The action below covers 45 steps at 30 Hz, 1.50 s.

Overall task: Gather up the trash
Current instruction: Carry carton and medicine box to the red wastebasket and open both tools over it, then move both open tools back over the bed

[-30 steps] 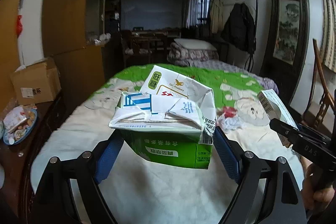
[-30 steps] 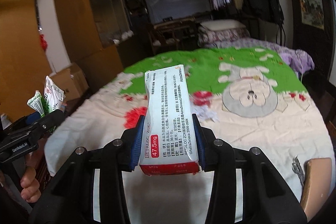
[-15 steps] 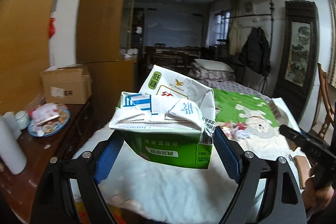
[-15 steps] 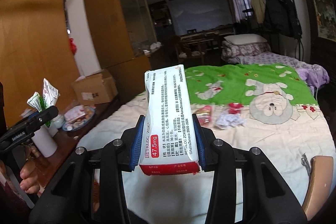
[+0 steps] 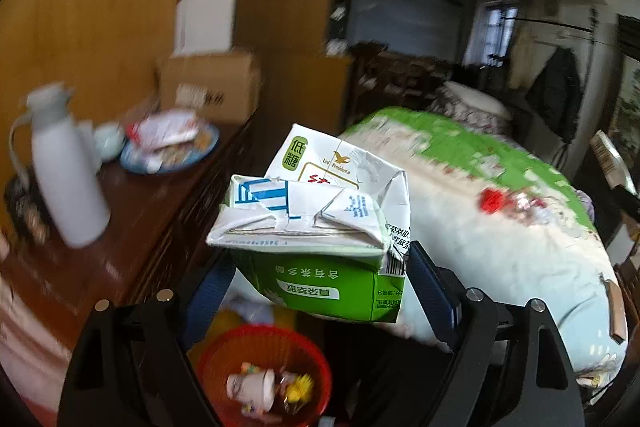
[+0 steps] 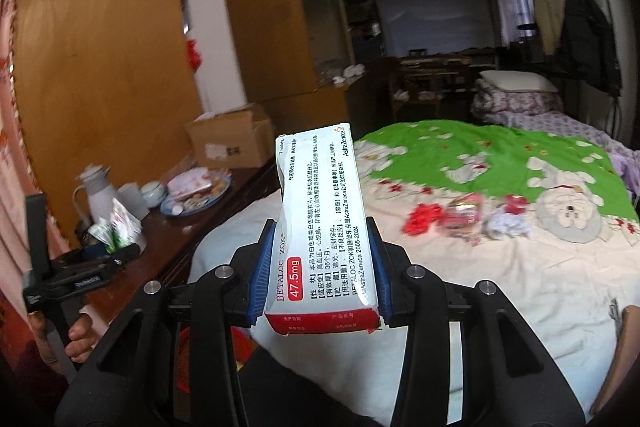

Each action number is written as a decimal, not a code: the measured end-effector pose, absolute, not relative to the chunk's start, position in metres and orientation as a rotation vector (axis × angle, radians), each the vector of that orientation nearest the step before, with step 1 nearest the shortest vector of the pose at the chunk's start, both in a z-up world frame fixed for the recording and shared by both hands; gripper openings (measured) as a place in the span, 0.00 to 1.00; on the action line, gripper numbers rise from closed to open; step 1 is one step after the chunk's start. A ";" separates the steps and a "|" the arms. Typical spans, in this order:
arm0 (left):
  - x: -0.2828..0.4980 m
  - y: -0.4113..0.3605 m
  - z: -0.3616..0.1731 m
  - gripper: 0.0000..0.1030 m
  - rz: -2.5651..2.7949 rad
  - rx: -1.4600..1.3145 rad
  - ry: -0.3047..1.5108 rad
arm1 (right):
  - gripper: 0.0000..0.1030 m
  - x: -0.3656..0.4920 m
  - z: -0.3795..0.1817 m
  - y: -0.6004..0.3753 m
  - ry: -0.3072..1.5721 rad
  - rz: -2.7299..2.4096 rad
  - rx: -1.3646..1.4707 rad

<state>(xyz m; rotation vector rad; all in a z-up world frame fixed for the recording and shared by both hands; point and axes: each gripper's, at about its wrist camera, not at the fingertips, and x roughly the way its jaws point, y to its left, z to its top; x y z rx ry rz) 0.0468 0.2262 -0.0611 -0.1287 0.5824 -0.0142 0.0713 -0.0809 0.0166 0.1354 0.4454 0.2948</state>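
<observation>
Clamping a crushed green carton [image 5: 320, 247] in left fingers [image 5: 430, 287] above a red bin [image 5: 208, 367], right fingers [image 6: 258, 275] gripping a medicine box [image 6: 324, 227], bed [image 6: 480, 267] beside.

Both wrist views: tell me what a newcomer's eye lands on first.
In the left wrist view, a crushed green-and-white carton fills the centre, clamped by the left gripper, with a red bin holding trash just below it. In the right wrist view, a white pill box with a red end stands upright in the right gripper. Behind it, red and white scraps lie on the green quilt.
</observation>
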 end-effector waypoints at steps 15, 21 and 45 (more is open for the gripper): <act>0.066 0.311 -0.162 0.94 0.070 -0.314 0.828 | 0.42 0.117 -0.041 0.013 0.696 0.480 0.050; 0.063 0.339 -0.164 0.94 0.152 -0.384 0.812 | 0.42 0.131 -0.063 0.055 0.789 0.564 0.009; 0.054 0.382 -0.183 0.94 0.227 -0.472 0.811 | 0.61 0.152 -0.103 0.152 0.964 0.742 -0.077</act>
